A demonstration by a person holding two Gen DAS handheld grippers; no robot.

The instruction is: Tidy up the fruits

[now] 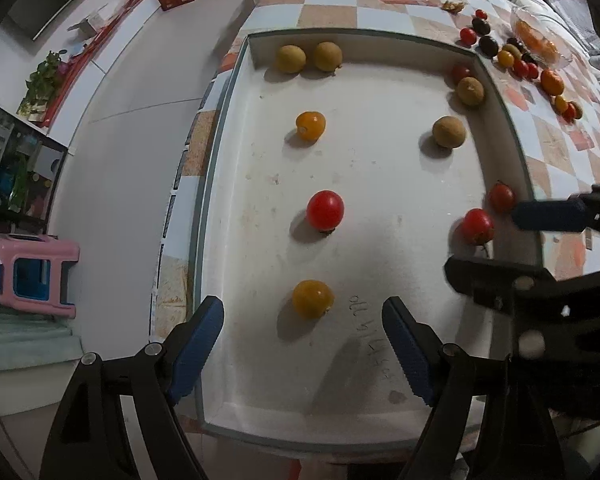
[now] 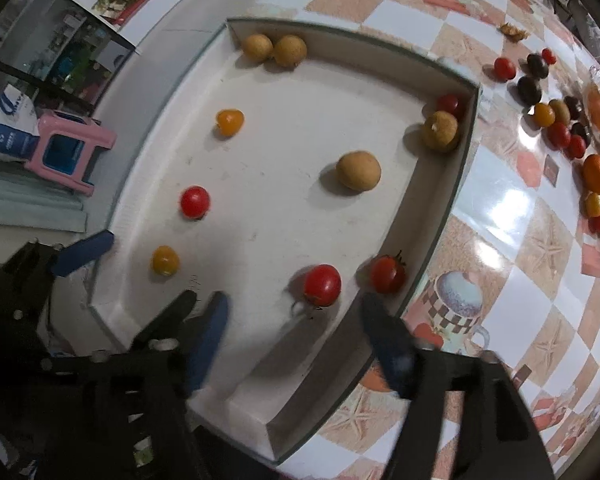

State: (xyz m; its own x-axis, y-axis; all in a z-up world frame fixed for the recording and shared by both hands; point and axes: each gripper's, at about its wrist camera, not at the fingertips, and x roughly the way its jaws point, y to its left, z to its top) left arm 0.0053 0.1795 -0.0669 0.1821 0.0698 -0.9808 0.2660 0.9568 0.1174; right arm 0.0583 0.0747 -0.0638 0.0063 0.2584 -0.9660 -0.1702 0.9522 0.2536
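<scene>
Blue pads line my left gripper (image 1: 303, 350), which hangs spread wide and empty over the near end of the shallow white rectangular tray (image 1: 500, 92). Just ahead of it, between the fingers, lies a small yellow-orange tomato (image 1: 313, 298); farther ahead sit a round red cherry tomato (image 1: 325, 209) and then another yellow-orange one (image 1: 310, 125). Two tan, rough-skinned round fruits (image 1: 309, 57) rest against the far wall.

My right gripper (image 2: 294, 342) is also wide apart and holds nothing, hovering over the tray's near right side. A glossy red tomato (image 2: 322, 284) lies just ahead between its fingers, and a second red tomato with a green stem (image 2: 387, 274) sits beside it against the tray wall. Farther ahead lies a single tan fruit (image 2: 358, 171).

Off to the right, outside the tray, mixed loose fruits (image 2: 560, 128) lie scattered on the checkered tabletop (image 2: 496, 200).
</scene>
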